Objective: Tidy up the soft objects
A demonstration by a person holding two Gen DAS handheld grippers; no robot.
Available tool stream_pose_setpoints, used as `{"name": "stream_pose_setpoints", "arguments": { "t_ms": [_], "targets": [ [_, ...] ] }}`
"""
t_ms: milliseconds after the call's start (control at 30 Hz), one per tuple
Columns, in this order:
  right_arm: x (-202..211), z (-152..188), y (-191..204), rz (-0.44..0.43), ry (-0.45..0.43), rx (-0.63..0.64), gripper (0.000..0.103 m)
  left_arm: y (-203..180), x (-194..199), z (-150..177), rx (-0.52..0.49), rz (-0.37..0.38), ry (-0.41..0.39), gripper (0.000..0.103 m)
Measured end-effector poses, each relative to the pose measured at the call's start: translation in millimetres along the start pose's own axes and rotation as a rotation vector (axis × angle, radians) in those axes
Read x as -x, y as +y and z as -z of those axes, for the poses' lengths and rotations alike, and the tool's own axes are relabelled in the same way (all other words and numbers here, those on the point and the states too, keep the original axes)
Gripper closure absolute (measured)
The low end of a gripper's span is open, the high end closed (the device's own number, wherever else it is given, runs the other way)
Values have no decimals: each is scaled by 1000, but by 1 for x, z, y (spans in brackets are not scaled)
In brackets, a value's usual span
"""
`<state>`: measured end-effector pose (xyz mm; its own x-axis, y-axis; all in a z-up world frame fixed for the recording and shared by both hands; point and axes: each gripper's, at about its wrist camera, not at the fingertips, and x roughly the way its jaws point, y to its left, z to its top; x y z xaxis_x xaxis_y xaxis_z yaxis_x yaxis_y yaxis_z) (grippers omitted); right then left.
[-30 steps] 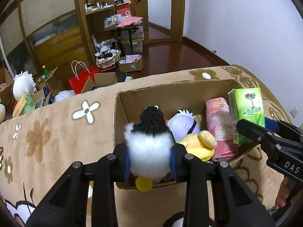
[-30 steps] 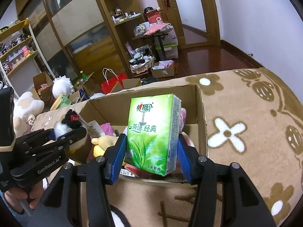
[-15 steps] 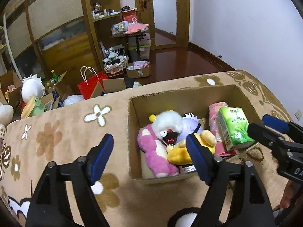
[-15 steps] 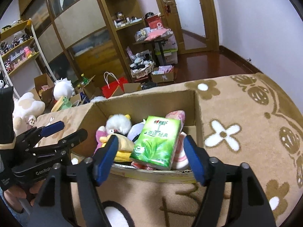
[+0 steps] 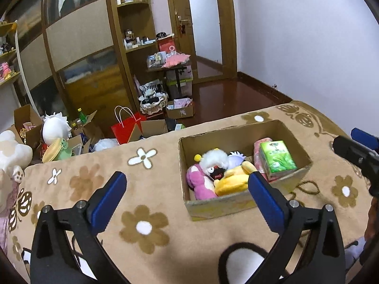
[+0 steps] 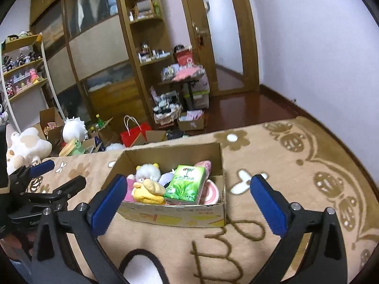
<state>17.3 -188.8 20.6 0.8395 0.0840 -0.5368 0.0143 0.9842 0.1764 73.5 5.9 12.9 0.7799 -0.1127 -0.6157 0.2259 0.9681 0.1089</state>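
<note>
A cardboard box (image 5: pixel 239 131) (image 6: pixel 165 217) sits on the brown flowered blanket. It holds a white-and-black fluffy toy (image 5: pixel 214 159) (image 6: pixel 148 170), a pink plush (image 5: pixel 200 184), a yellow plush (image 5: pixel 234 181) (image 6: pixel 148 190), a pink roll (image 6: pixel 210 189) and a green tissue pack (image 5: pixel 277 159) (image 6: pixel 186 182). My left gripper (image 5: pixel 187 200) is open and empty, back from the box's near left side. My right gripper (image 6: pixel 188 204) is open and empty, in front of the box.
The blanket (image 5: pixel 94 182) spreads all around the box. Beyond its far edge the floor holds a red bag (image 5: pixel 126 127), open cartons, plush toys (image 6: pixel 26 146) and a wooden wardrobe (image 5: pixel 83 54). A doorway (image 6: pixel 222 35) is at the back.
My left gripper let go of the fluffy toy and my right let go of the tissue pack; both now lie in the box. Both grippers opened and drew back and up.
</note>
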Motion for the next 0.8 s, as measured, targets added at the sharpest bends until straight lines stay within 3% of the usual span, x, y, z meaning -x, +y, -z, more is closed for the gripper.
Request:
{"name": "stream_pose_setpoints", "arguments": {
  "t_ms": [200,400,800],
  "targets": [
    [40,0,8,17,-77,61,0,5,36,2,22,-2,-63,1],
    [66,6,5,37,-89,57,0,13,67,13,39,-14,-125,1],
    [94,20,-4,51,-122,26,0,16,89,33,26,-22,-209,1]
  ]
}}
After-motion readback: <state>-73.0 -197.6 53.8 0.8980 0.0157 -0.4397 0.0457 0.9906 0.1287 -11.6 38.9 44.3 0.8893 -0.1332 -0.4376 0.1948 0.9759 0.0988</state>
